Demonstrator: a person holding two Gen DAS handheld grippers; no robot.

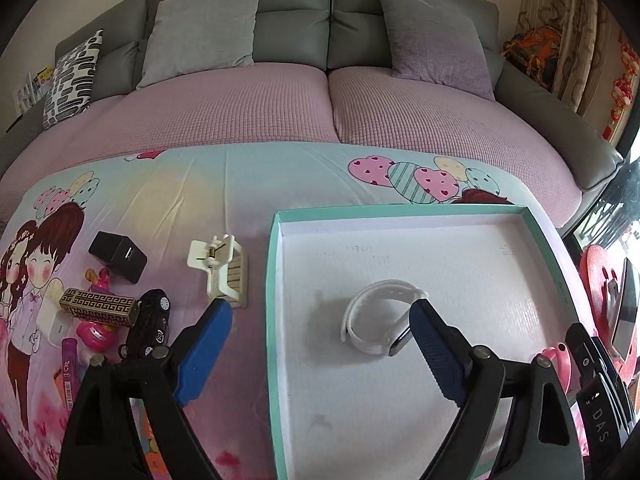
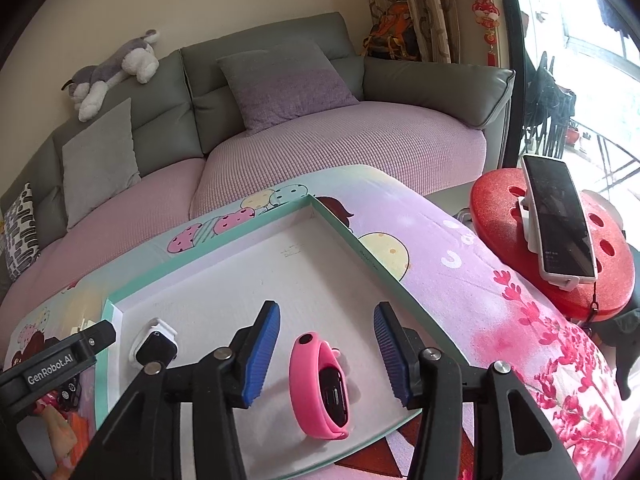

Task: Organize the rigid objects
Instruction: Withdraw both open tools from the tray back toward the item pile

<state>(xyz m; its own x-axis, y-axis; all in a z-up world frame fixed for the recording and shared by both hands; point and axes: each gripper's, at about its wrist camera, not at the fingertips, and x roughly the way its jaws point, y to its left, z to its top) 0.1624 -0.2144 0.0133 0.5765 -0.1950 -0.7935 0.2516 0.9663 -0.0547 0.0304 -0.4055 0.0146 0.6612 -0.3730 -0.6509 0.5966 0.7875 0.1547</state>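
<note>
A shallow white tray with a teal rim (image 1: 276, 264) lies on the cartoon-print cloth; it also shows in the right wrist view (image 2: 404, 280). A white watch (image 1: 376, 316) lies inside it, between my left gripper's (image 1: 320, 320) open blue fingers and close to the right one. In the right wrist view the white watch (image 2: 154, 344) sits at the tray's left. A pink watch (image 2: 320, 388) lies in the tray between my right gripper's (image 2: 326, 328) open fingers, untouched. Left of the tray lie a black box (image 1: 118, 256), a gold patterned box (image 1: 100, 306), a black toy car (image 1: 150, 322) and a white clip (image 1: 220, 268).
A grey sofa with a pink cover (image 1: 320, 108) and cushions stands behind the table. A red stool (image 2: 552, 240) holding a phone (image 2: 560, 220) stands to the right. Pink toys (image 1: 94, 334) and a purple tube (image 1: 70, 368) lie at the left edge. The left gripper's body (image 2: 52, 364) shows beside the tray.
</note>
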